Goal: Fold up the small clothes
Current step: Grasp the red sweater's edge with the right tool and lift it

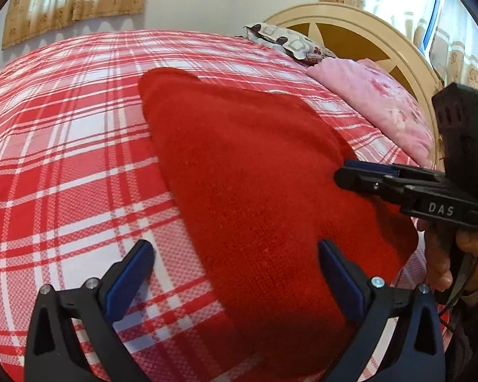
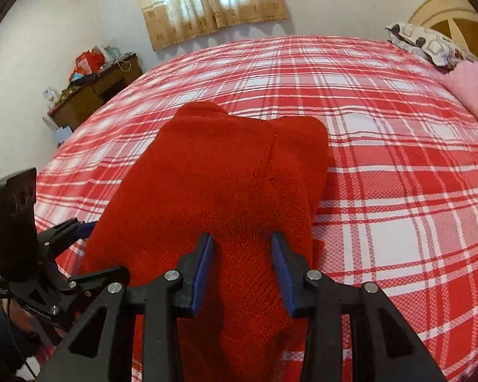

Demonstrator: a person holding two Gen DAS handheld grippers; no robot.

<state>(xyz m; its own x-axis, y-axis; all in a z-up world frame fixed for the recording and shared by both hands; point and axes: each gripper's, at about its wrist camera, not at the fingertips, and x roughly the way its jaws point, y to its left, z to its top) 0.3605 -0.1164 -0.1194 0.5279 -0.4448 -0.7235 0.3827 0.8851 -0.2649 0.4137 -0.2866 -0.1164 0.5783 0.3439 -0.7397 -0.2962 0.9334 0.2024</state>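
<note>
One red garment (image 1: 264,175) on plaid bed (image 1: 63,159), two pillows (image 1: 379,105)

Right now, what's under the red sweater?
The red sweater lies flat on the red-and-white plaid bedspread, which shows all around its edges. Whatever sits directly beneath the knit is covered, so no tucked sleeve or second garment can be confirmed there.

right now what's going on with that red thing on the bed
A person is folding a red knitted garment laid out on a bed with a red and white checked cover. The right tool is open, its blue pads either side of the knit near its close end. The left tool is open too, over the garment's left edge. Neither grips the cloth yet.
</note>
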